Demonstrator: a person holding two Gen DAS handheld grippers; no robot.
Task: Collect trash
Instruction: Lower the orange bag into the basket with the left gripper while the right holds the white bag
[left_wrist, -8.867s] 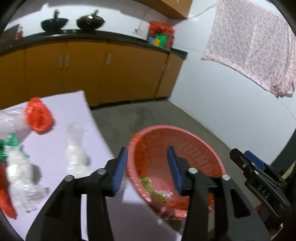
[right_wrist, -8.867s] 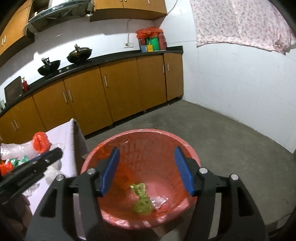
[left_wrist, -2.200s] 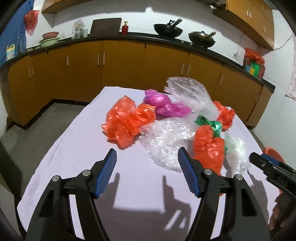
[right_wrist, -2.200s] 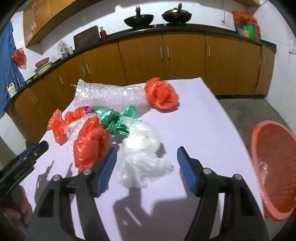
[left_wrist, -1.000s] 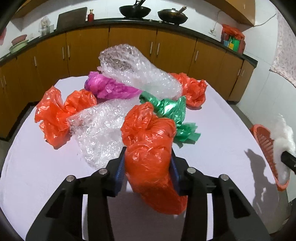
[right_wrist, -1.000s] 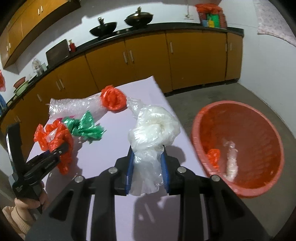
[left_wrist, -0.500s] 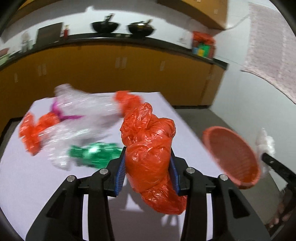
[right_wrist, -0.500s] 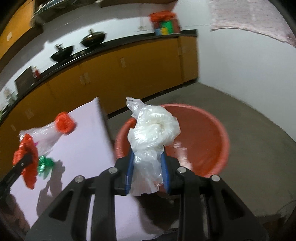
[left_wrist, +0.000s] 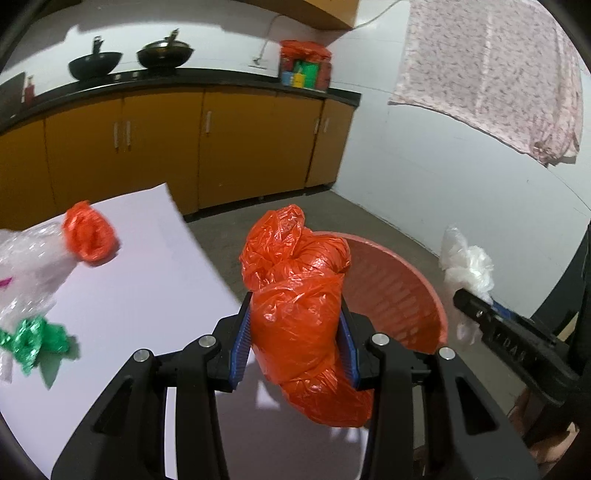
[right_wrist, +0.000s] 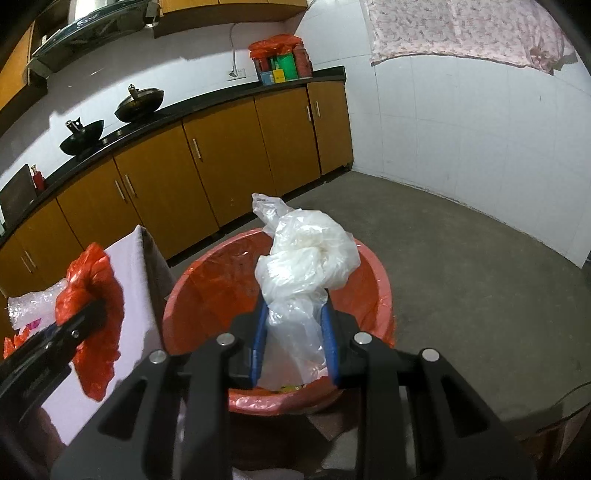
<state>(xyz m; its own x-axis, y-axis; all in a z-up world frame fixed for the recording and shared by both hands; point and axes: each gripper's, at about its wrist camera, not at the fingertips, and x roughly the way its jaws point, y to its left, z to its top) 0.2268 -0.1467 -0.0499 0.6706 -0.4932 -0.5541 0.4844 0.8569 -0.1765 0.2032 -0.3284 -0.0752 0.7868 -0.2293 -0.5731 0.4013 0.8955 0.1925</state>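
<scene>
The left gripper (left_wrist: 295, 339) has its blue fingers (left_wrist: 240, 343) pressed against both sides of a crumpled orange plastic bag (left_wrist: 295, 295), carried at the desk (left_wrist: 129, 295) edge just beside the red basket (left_wrist: 406, 295). The right gripper (right_wrist: 293, 339) has its fingers narrowly parted and clamped on a clear white plastic bag (right_wrist: 306, 266), held over the basket's mouth. On the desk to the left lie another orange bag (left_wrist: 88, 236), bubble wrap (left_wrist: 26, 258) and a green wrapper (left_wrist: 33, 339).
</scene>
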